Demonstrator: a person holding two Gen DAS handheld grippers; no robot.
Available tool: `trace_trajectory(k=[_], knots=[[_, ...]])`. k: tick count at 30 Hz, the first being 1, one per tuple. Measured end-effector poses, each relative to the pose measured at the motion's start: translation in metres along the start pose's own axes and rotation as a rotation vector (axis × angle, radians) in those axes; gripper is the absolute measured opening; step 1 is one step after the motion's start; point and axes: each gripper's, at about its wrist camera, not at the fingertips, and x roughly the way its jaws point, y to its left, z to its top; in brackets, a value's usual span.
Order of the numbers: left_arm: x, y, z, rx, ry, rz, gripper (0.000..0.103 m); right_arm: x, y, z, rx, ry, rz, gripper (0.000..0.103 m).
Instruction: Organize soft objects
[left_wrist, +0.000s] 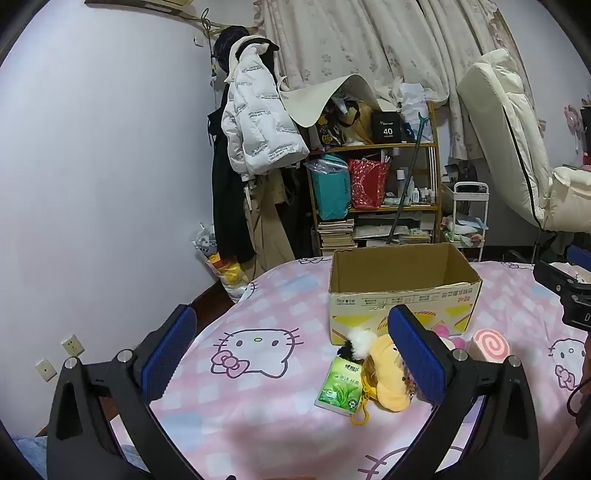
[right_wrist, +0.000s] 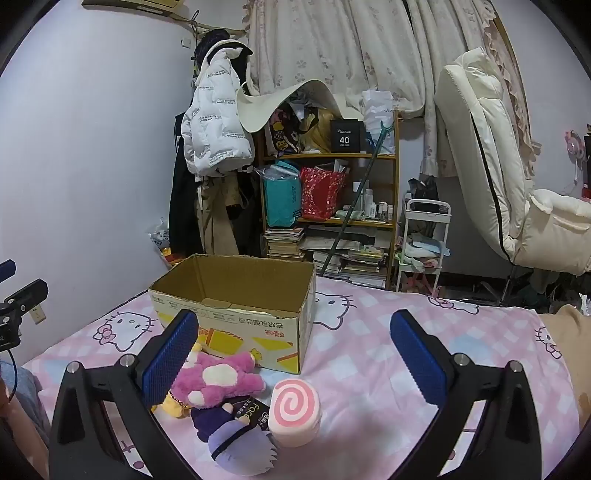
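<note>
Both the left gripper (left_wrist: 295, 354) and the right gripper (right_wrist: 295, 358) have jaws released, grasping nothing; the soft toys (right_wrist: 218, 380) lie at lower centre before the cardboard box (right_wrist: 236, 295) on the bed (right_wrist: 369, 354).

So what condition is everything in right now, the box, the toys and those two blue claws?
Cardboard box: open on top, upright on the bed, looks empty.
Pink plush: lying on the bedsheet in front of the box.
Purple doll: lying down on the bedsheet, not held.
Swirl roll toy: on the bedsheet beside the doll.
Yellow plush: lying on the bedsheet.
Green tissue pack: flat beside the yellow plush.
Left gripper: open, holding nothing.
Right gripper: open, holding nothing.
</note>
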Motion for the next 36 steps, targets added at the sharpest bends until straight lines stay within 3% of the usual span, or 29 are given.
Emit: trace_trajectory(k=[36], knots=[[0.005, -0.008, -0.004, 0.028, 0.027, -0.011, 0.102, 0.001, 0.0, -0.002, 0.007, 0.01, 0.005, 0.103]])
